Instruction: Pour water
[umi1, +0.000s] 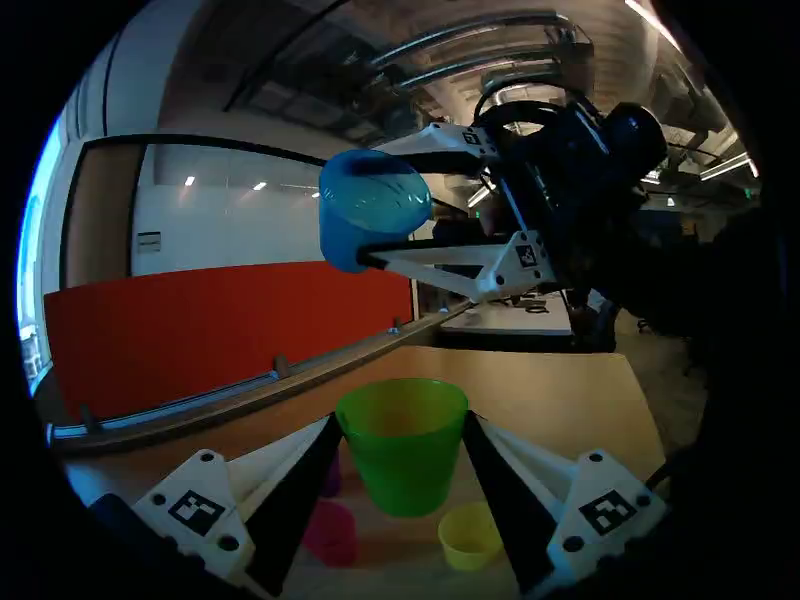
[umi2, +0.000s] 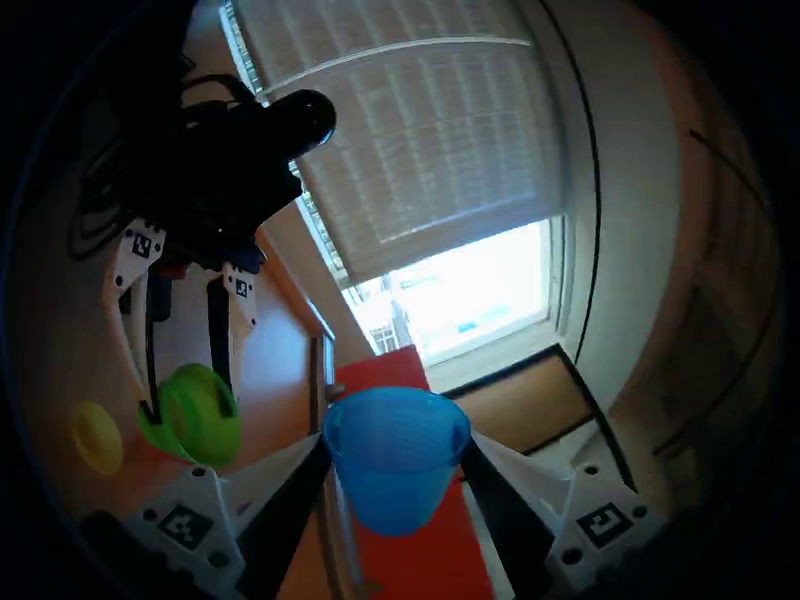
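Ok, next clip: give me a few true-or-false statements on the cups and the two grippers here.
1. The left gripper grips a green plastic cup between its jaws. True.
2. The translucent blue plastic cup stands on the wooden table. False: the right gripper holds it in the air, tipped, above the green cup.
3. A small yellow plastic cup sits on the table. True.
4. The flat panel behind the table is blue. False: it is red.

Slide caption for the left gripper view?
Left claw grips green cup; right claw holds tilted blue cup above it.
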